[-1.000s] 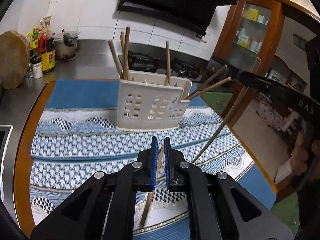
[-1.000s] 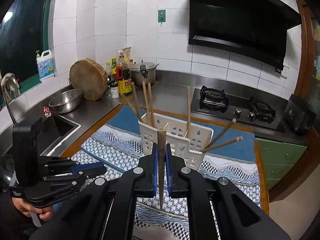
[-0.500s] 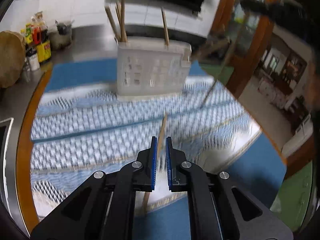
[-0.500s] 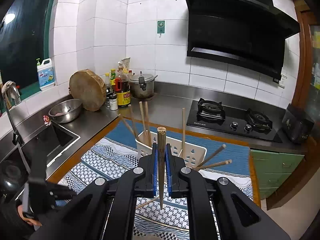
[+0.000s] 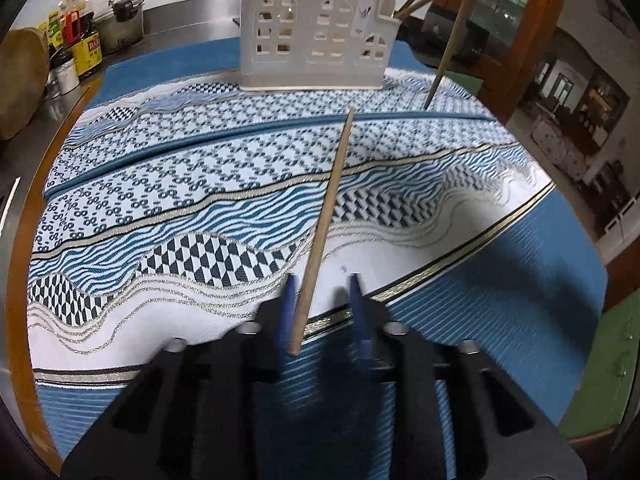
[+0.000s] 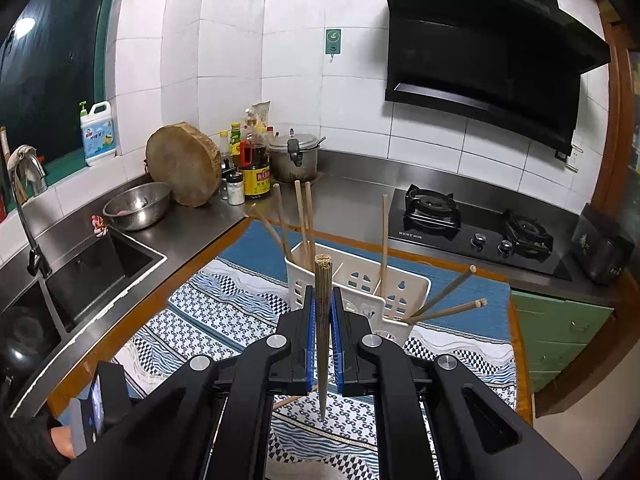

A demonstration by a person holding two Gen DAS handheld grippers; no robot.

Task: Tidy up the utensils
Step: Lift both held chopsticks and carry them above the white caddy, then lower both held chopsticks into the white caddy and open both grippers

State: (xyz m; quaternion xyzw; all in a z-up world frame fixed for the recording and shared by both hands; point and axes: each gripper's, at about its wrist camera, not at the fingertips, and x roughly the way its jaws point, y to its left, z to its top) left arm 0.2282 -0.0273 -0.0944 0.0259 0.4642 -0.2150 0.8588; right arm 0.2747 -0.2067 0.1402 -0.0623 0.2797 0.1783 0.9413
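My left gripper (image 5: 322, 308) is low over the patterned cloth (image 5: 180, 184) with its jaws opening. A wooden chopstick (image 5: 326, 216) lies on the cloth between them, close to the left pad and not pressed. My right gripper (image 6: 322, 298) is shut on another chopstick (image 6: 323, 280) held upright, whose lower end shows in the left wrist view (image 5: 450, 44). The white slotted utensil holder (image 5: 316, 32) (image 6: 400, 292) stands at the cloth's far side with several chopsticks in it. In the right wrist view, my left gripper (image 6: 94, 404) is at the lower left.
A steel sink (image 6: 80, 272) and bowl (image 6: 138, 210) lie left. A round wooden block (image 6: 184, 164), sauce bottles (image 6: 254, 164) and a pot (image 6: 294, 156) line the back counter. A gas hob (image 6: 476, 224) is behind the holder. The table's right edge drops to the floor (image 5: 580, 272).
My left gripper has come down close to the cloth and its jaws have parted, leaving the chopstick lying loose between them. The right gripper still holds its chopstick.
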